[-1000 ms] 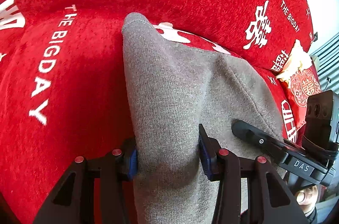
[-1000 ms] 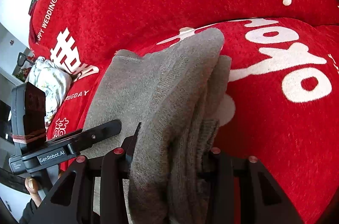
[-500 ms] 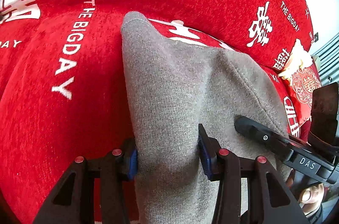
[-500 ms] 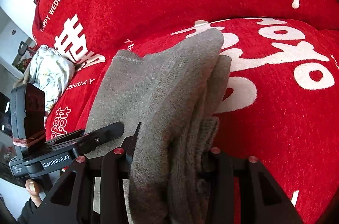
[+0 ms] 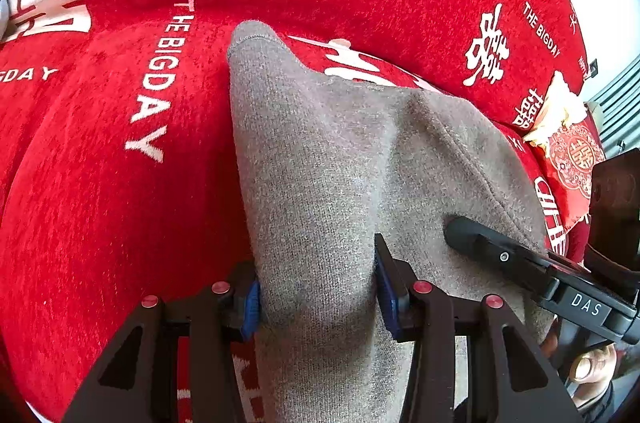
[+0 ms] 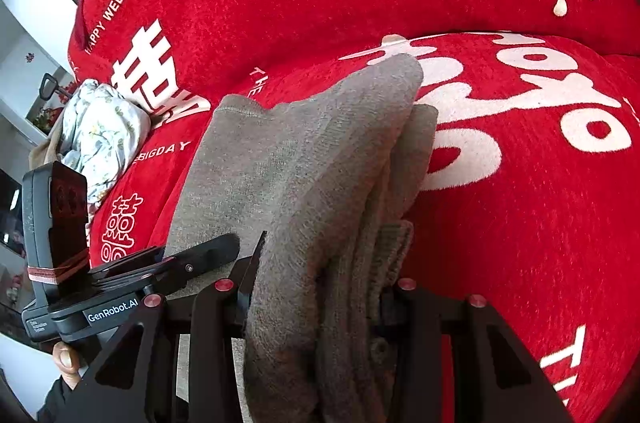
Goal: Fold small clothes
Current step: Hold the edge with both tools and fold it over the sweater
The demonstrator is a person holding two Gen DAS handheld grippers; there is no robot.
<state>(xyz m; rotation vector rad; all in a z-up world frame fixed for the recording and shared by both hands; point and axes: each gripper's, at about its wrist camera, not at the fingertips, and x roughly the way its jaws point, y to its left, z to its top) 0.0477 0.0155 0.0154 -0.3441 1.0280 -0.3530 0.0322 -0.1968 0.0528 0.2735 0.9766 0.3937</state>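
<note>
A: What has changed since a second ago?

B: Little. In the left view "THE BIGDAY" on the red sofa cover (image 5: 100, 183) has slid rightward, nearer the grey garment (image 5: 340, 175); both grips look unchanged.

A: How are the tools set?

B: The left tool (image 5: 318, 287) pinches a bunched edge of the garment. The right tool (image 6: 316, 287) pinches several stacked layers of it (image 6: 320, 163).

A: Where is the garment, and which way does it run?

B: It lies on the sofa cover's seat, long axis running away from both tools toward the backrest, far corners pointing at it.
</note>
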